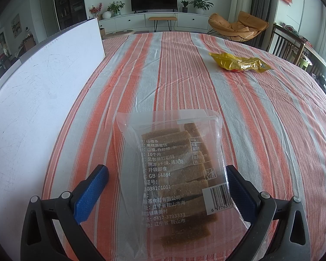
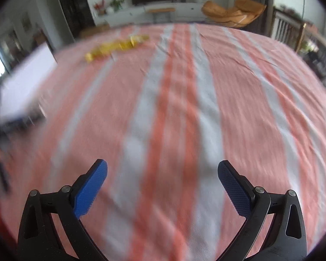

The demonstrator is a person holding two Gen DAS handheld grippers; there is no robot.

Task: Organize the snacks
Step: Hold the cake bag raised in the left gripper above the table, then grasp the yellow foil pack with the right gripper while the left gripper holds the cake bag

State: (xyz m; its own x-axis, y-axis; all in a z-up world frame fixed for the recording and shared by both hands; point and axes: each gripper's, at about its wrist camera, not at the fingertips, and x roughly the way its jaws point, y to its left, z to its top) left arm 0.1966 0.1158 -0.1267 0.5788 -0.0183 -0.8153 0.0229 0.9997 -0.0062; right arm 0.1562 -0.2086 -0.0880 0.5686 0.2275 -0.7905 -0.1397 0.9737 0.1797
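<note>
Lying flat on the striped tablecloth (image 1: 184, 87), the clear snack bag (image 1: 173, 174) shows brown sugared bars stacked inside, white printed text down its face and a barcode at its lower right corner. Your left gripper (image 1: 167, 184) sits low over it with the jaws spread wide, one blue pad on each side of the bag; the right pad touches or nearly touches the bag's edge, the left one stands just clear. A yellow snack packet (image 1: 241, 63) lies crumpled well beyond, toward the far right. A white box (image 1: 43, 87) stands along the left, close beside the bag. Your right gripper (image 2: 163, 184) hovers over bare cloth, jaws also wide and holding nothing; that view is blurred. The cloth to the bag's right and ahead is open up to the table's far edge.
</note>
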